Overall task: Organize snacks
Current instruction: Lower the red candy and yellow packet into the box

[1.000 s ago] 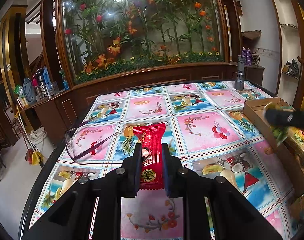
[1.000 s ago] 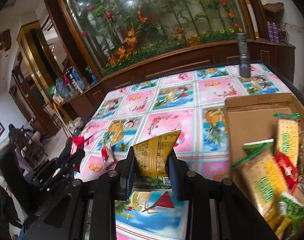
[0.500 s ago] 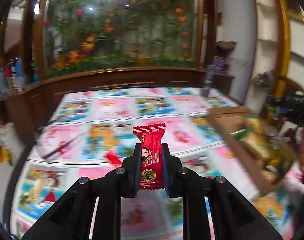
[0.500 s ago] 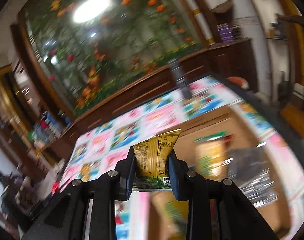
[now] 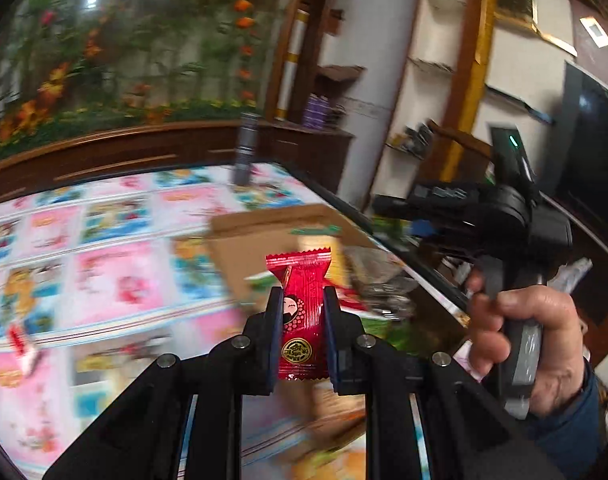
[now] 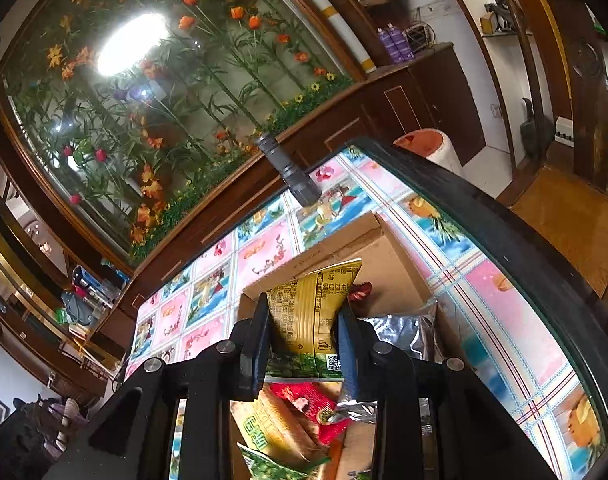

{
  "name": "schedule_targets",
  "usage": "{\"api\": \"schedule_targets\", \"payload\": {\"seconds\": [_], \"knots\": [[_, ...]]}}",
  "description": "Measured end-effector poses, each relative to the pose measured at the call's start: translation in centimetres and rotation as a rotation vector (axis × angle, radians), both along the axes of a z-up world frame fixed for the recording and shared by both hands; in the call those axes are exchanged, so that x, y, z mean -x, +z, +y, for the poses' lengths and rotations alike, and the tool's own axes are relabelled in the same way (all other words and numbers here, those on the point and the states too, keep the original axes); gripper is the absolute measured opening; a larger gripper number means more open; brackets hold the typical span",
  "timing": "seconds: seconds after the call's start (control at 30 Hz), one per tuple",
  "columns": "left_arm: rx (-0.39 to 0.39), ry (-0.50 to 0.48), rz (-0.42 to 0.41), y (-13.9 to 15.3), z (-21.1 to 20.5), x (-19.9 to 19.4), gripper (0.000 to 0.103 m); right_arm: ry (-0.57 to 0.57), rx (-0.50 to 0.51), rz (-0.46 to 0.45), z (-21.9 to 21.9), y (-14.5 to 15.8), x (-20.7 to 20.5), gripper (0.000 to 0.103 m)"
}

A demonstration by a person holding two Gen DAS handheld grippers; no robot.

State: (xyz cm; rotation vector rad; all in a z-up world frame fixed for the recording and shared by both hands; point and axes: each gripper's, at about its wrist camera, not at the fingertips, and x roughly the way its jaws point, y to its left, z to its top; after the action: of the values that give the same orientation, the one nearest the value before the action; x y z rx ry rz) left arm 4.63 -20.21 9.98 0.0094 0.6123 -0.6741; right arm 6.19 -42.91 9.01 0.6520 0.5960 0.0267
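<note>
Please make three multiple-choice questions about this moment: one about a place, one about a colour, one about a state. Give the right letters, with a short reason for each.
1. Where is the dark flashlight?
A. in the box
B. standing on the table
C. in a gripper

2. What colour is the packet in the left gripper?
A. red
B. blue
C. white

3. How is the right gripper?
A. open and empty
B. shut on nothing
C. shut on a packet

Answers: B, it stands on the tablecloth beyond the cardboard box. A, the red packet sits between the pads. C, the pads press the yellow packet.

Dark wood cabinets (image 6: pixel 432 92) frame a flowered glass panel (image 6: pixel 164 92) — lamp glare (image 6: pixel 130 42) on it.
</note>
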Motion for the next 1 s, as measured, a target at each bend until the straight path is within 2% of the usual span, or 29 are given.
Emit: {"api": "schedule_targets", "payload": {"seconds": [0.13,0.23,0.33,0.43,0.6,1.0], "knots": [[-0.032,-0.043,0.019,-1.5,-3.8,-0.5,0.018,0.022,-0.003,0.048,0.1,-1.0,-0.5,0.032],[-0.035,-0.061,0.046,-3.0,-5.1,-0.7,0.018,0.054,-0.008,0.083,0.8,-1.7,-1.0,0.032],[-0.043,-0.061,0.008,-3.3,-5.2,0.0,0.018,0.071,0.01,0.116,1.4,-2.3,-1.4,0.032],[-0.018,-0.055,0.014,-3.4,-4.7,0.2,0.018,0.082,0.009,0.136,1.9,-2.8,-1.6,0.033],[-0.026,-0.052,-0.005,-3.4,-4.8,0.7,0.018,0.087,0.026,0.155,2.3,-3.0,-1.8,0.033],[-0.039,-0.058,-0.038,-3.1,-5.1,1.3,0.019,0.047,0.043,0.157,2.0,-2.8,-1.7,0.034]]}}
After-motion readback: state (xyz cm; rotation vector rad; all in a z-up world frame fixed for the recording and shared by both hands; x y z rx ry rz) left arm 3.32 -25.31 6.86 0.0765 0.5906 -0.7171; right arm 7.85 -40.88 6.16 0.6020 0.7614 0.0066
